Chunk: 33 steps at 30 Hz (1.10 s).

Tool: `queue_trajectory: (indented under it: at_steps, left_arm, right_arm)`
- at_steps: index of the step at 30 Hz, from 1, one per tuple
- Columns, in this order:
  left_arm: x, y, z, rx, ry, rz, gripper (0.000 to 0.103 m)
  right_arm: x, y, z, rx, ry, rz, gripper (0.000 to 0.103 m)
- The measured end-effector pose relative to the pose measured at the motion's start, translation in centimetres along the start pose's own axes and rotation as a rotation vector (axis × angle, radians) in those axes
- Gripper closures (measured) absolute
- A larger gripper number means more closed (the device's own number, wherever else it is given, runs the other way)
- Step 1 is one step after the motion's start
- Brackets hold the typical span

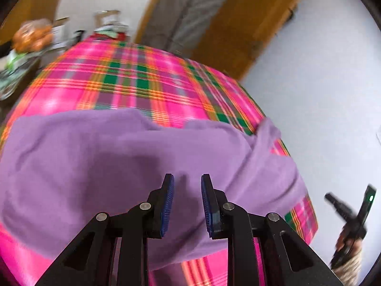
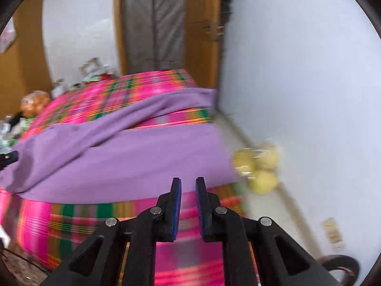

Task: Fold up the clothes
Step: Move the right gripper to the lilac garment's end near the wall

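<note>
A purple garment [image 1: 133, 157] lies spread across the pink plaid bed [image 1: 123, 78], filling the middle of the left wrist frame. The left tool [image 1: 187, 188] hovers over its near edge, jaws parted and empty. The right tool [image 2: 188, 190], lower centre, also gapes released above the bed's side

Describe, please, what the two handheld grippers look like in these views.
The left gripper and right gripper look alike: matte black angular linkage arms joined by round silver pivot pins, ending in flat jaws lined with ribbed blue pads. In the left wrist view the right gripper shows from outside as a black handheld body with a small green light, blurred. A light knitted sleeve shows below it.
</note>
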<state>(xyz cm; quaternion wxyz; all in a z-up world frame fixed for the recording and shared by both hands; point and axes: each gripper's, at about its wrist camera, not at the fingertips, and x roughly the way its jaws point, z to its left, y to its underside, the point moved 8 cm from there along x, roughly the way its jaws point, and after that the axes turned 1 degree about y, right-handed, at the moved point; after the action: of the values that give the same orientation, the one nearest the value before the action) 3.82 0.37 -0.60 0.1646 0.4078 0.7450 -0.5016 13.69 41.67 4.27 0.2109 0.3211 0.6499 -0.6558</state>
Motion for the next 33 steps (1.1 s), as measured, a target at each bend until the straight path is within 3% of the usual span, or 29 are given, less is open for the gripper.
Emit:
queue_trajectory:
  at_steps: [4, 7, 9, 16, 27, 33]
  left_arm:
    - [2.3, 0.4, -1.9, 0.034, 0.04, 0.052, 0.079]
    - [4.0, 0.8, -3.3, 0.061, 0.067, 0.092, 0.079]
    - [4.6, 1.3, -3.6, 0.078, 0.055, 0.115, 0.079]
    - [5.6, 2.6, -3.6, 0.089, 0.074, 0.157, 0.079]
    - [6.5, 2.9, -2.9, 0.052, 0.137, 0.198, 0.079]
    - [6.5, 2.9, -2.8, 0.05, 0.166, 0.203, 0.079]
  right_arm:
    - [0.2, -1.2, -2.4, 0.001, 0.099, -0.014, 0.078]
    - [2.9, -1.2, -1.1, 0.062, 0.002, -0.007, 0.078]
    - [5.6, -0.9, 0.6, 0.091, -0.06, 0.045, 0.078]
    - [10.6, -4.4, 6.8, 0.069, -0.231, 0.056, 0.078]
    - [15.7, -10.2, 13.0, 0.063, -0.342, 0.093, 0.071]
    - [17.8, -12.3, 14.5, 0.051, -0.302, 0.112, 0.068]
